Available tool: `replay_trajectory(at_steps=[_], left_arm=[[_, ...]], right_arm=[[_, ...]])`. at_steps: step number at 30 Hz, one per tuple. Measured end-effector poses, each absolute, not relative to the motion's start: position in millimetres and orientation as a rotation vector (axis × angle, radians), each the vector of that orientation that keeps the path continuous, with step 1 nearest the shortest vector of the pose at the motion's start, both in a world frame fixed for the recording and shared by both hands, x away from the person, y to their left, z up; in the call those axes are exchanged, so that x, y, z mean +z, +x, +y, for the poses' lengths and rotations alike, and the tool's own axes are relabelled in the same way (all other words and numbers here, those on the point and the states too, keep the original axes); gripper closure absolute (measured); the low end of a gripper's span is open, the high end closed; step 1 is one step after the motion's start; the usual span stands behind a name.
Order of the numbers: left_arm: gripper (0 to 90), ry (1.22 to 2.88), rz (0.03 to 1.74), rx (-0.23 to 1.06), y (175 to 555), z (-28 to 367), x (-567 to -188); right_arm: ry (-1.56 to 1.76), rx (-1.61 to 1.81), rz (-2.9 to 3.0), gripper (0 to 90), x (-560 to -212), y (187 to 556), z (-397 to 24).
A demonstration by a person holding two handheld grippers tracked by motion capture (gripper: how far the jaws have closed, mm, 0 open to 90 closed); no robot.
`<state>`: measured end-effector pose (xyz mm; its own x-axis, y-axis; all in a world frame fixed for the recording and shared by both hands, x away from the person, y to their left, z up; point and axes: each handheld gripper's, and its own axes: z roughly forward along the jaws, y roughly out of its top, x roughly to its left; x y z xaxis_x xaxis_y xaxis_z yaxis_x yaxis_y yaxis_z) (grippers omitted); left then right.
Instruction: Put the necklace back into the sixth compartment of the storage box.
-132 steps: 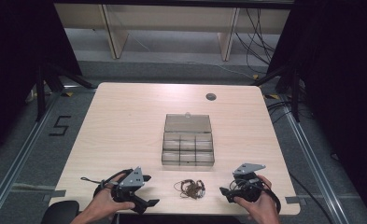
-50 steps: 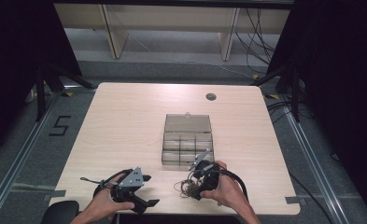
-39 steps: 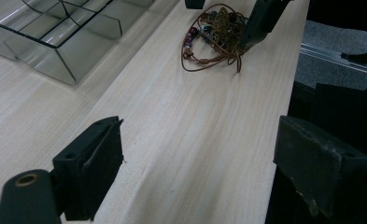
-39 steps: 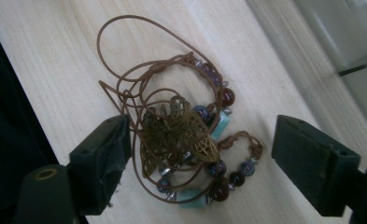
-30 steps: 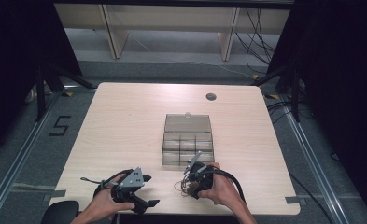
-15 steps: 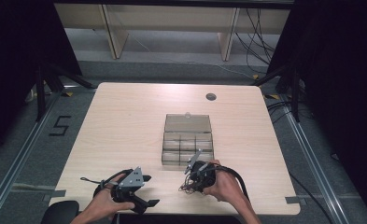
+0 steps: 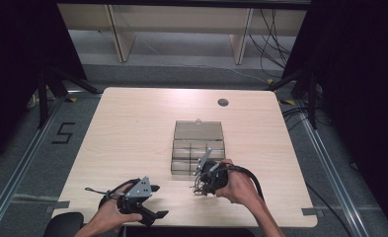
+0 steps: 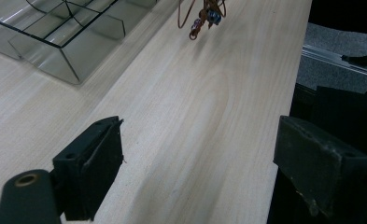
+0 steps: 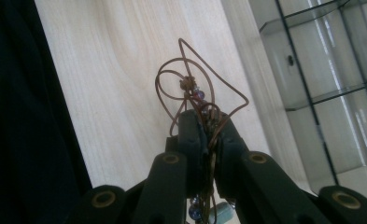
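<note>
A pale wood-grain tabletop [image 7: 132, 138] sits in a dark room, with a grey floor and shelving legs beyond its far edge.

Just in front of a clear divided organiser box [image 7: 198, 148], on the person's side of it, a tangle of thin brown cord strung with small beads [image 9: 195, 100] hangs off the surface. It is a necklace or bracelet of looped cord, and it is pinched in the right tool [image 9: 208, 122], whose two black jaws are pressed together on the strands. Loops stick out above the jaw tips and more beads dangle below them. Gripping the bunch near its middle seems meant to keep the loose cord from sliding out while it is carried. From the left gripper view the same cord hangs clear above the wood, near the box's front corner.

The box stands open, its lid tipped back on the far side, so its small compartments are free to receive the piece. The right hand [image 7: 238, 185] holds its tool just short of the box's near row, likely ready to go over it.

Well to the left of the box, near the tabletop's front edge, the left tool [image 8: 197, 177] rests low with its jaws spread wide and nothing between them, kept aside so the right hand has room.
</note>
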<state>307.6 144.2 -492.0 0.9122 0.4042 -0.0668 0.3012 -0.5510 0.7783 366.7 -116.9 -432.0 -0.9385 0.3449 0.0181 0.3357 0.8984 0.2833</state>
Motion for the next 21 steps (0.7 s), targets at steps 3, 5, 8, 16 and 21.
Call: replay_trajectory(at_steps=[3, 5, 8, 16, 21], left_arm=[[15.1, 2.193, 0.501, 0.150, 308, 144, -492], [15.1, 2.195, 0.500, 0.150, 308, 144, -492], [15.1, 2.204, 0.496, 0.154, 308, 145, -492], [15.1, 2.195, 0.525, 0.146, 307, 144, -492], [15.1, 2.195, 0.525, 0.146, 307, 145, -492]], right_arm=[[0.535, 0.429, 3.022, 84.3, -425, 369, -119], [0.551, 0.427, 3.016, 84.3, -422, 369, -119], [0.552, 0.434, 3.007, 84.3, -414, 373, -123], [0.568, 0.405, 2.987, 84.2, -395, 379, -129], [0.570, 0.390, 2.976, 84.2, -385, 388, -130]])
